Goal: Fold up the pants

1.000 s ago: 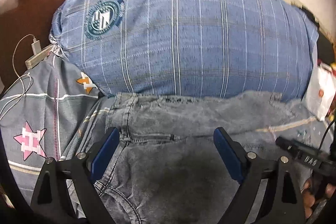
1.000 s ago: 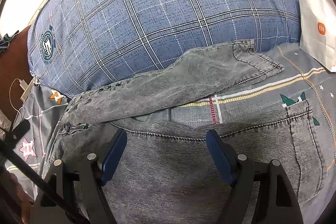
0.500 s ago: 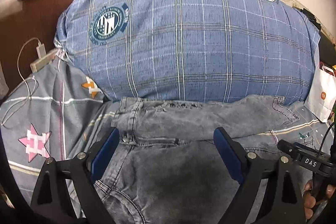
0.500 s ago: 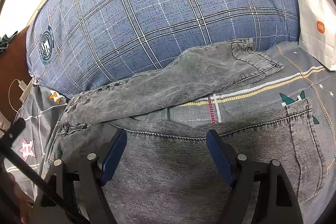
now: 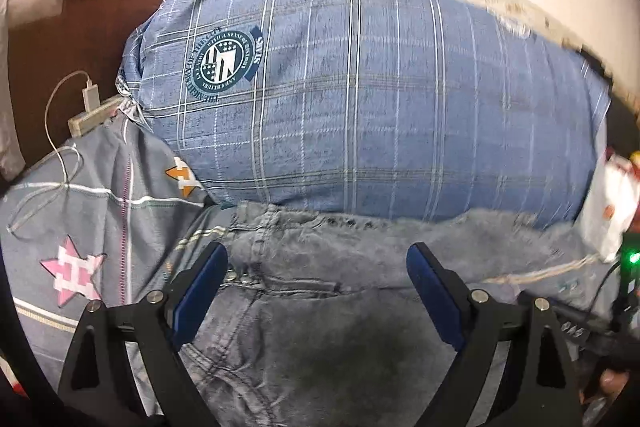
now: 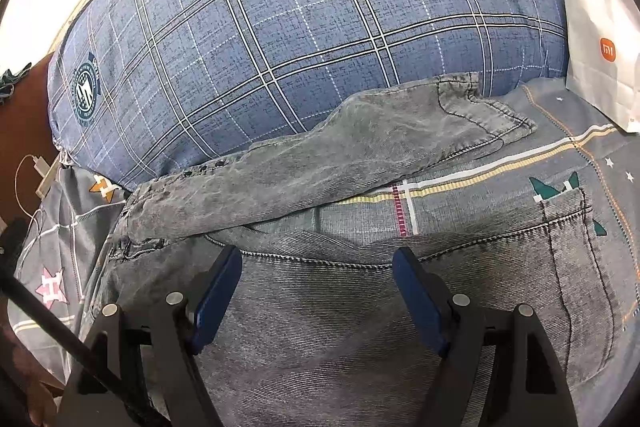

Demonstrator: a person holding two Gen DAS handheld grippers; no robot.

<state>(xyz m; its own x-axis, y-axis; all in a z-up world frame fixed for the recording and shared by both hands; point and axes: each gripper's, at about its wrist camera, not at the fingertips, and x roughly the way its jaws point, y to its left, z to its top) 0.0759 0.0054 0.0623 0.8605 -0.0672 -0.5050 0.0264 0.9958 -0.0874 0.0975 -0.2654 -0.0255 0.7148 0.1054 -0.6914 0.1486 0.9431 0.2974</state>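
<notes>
Grey denim pants point(image 6: 344, 307) lie spread on the bedsheet point(image 6: 520, 163), one leg against the blue pillow point(image 6: 304, 19). Both the left gripper point(image 5: 316, 291) and right gripper point(image 6: 316, 287) hover with jaws apart, empty; I'd pinch the leg hem and carry it over squarely.

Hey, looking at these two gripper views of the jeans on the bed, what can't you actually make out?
- Lower part of the jeans: cut off by the bottom edge and covered by the right gripper, right wrist view.
- Far leg's hem: motion-blurred, left wrist view.
- White bag: blurred, cropped by the rim, left wrist view.
- Pillow badge lettering: too small to read in either view.
</notes>
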